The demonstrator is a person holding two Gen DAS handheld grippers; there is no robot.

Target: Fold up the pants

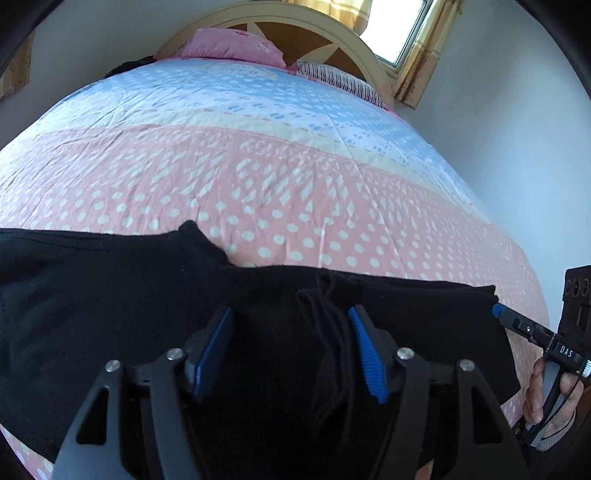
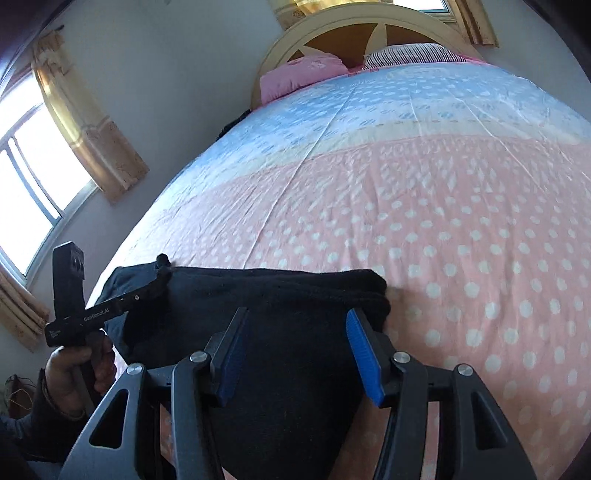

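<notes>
The black pants (image 1: 147, 295) lie folded across the near end of the bed (image 1: 295, 177), on its pink dotted cover. Left gripper (image 1: 291, 350) and right gripper (image 2: 293, 354) both hover over the cloth, fingers apart, clamping nothing.

Place: you are in a home bedroom.
Bed: a bedspread (image 1: 280, 177) in pink and blue with white dots.
Headboard (image 2: 354, 33): arched, cream and brown.
Pillows: a pink pillow (image 1: 232, 44) beside a striped pillow (image 1: 340, 79).
Window (image 2: 26, 173): yellow curtains (image 2: 92, 147).
</notes>
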